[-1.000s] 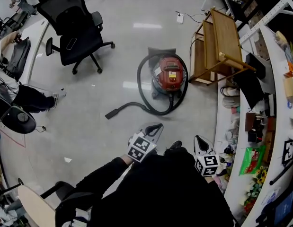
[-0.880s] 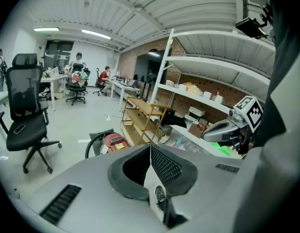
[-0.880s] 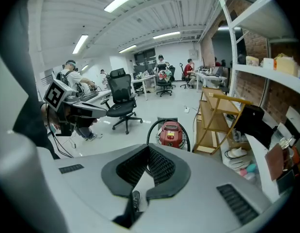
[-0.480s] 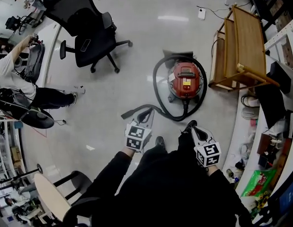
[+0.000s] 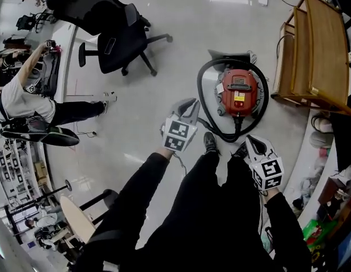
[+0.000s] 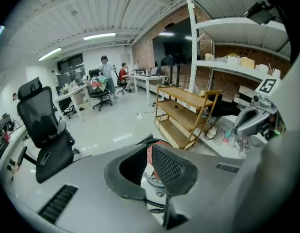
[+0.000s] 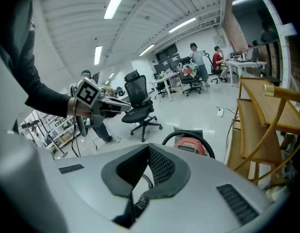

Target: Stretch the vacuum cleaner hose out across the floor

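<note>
Both tools are held out in front of the person, clear of the floor. The left gripper (image 5: pixel 190 106) has its jaws pressed together with nothing pinched, and its own view (image 6: pixel 149 173) shows only the vacuum through the gap behind the pads. The right gripper (image 5: pixel 250 140) is likewise closed and empty (image 7: pixel 146 171). Just past the person's shoes (image 5: pixel 210 142) the red vacuum (image 5: pixel 239 92) stands on the pale floor (image 5: pixel 164 78), and the black hose (image 5: pixel 200 88) lies coiled in a loop around it. Part of the loop passes under the left gripper in the head view, so its free end cannot be made out. A wooden shelf (image 5: pixel 317 44) stands beside the vacuum, and an office chair (image 5: pixel 121 38) sits well apart.
</note>
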